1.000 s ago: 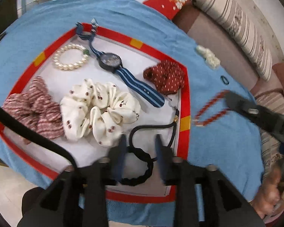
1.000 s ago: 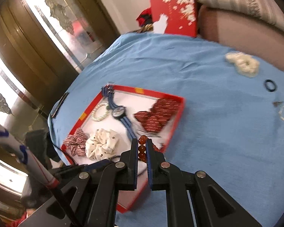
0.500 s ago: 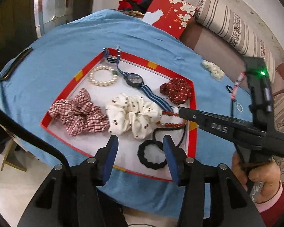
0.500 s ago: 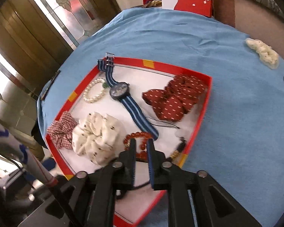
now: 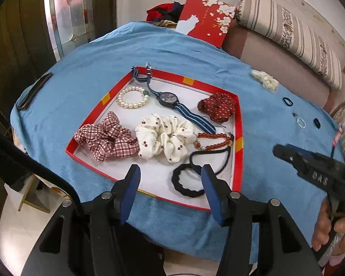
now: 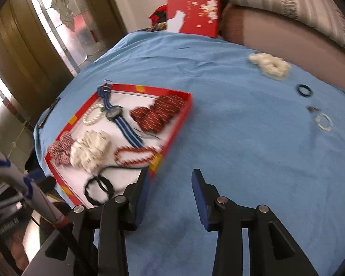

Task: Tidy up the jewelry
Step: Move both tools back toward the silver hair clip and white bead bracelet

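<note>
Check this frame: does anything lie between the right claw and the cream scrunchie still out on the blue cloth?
Nothing visible does. The right claw is open over bare blue cloth, and the cream scrunchie lies far ahead. The small rings sit off to the right of that line.

right view motion-blurred | tiny dark metal piece (image 6: 312,108) beside small clear bead ring (image 6: 323,122): too small to be identified | striped beige cushion (image 5: 294,32) cut by frame edge
</note>
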{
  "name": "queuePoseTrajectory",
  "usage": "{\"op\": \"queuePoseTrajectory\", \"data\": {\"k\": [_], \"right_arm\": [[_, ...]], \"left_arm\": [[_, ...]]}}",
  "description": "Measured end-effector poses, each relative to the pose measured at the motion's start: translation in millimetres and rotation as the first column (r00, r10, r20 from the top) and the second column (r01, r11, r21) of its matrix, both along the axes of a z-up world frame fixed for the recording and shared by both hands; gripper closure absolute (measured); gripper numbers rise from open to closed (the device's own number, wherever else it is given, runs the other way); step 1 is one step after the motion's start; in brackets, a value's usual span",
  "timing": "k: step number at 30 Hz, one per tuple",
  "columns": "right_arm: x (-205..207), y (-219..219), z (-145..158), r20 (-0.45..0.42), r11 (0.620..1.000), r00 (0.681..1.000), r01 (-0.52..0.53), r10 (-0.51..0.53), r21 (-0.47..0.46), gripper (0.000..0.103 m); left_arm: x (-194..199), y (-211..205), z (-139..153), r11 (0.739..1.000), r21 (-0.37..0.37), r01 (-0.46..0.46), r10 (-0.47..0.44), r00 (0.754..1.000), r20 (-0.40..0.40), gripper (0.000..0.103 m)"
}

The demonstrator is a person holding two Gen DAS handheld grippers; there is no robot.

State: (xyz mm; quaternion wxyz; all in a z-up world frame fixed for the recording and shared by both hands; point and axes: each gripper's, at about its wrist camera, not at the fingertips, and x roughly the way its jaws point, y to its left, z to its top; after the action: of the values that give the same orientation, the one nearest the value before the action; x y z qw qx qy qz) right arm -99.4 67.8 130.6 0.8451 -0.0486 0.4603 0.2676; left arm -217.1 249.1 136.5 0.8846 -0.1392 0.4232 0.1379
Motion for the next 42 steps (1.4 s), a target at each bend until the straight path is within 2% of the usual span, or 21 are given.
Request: {"op": "queuePoseTrajectory", "data": {"k": [6, 15, 22, 42], "right_arm": [[-21, -42, -12, 0.039, 0.995, 0.997, 0.07, -0.068, -0.066, 0.059], [-30, -88, -27, -0.002, 0.985, 0.986, 0.168, -0.168, -0.042, 0.058], [-36, -99, -26, 0.0, 0.982, 0.983, 0.186, -0.186, -0.025, 0.056], [-36, -112, -34, -0.019, 0.977, 0.976, 0.215, -0.215, -0.013, 0.055]], "left_arm": [[1, -27, 3, 0.998, 0.041, 0.056, -0.056, 0.998, -0.011, 0.046], [3, -68, 1, 0.985, 0.083, 0.151, -0.148, 0.988, -0.049, 0.045], [1, -91, 2, 0.969, 0.136, 0.205, -0.197, 0.978, -0.071, 0.045], [5, -104, -6, 0.965, 0.155, 0.212, -0.196, 0.974, -0.111, 0.043]]}}
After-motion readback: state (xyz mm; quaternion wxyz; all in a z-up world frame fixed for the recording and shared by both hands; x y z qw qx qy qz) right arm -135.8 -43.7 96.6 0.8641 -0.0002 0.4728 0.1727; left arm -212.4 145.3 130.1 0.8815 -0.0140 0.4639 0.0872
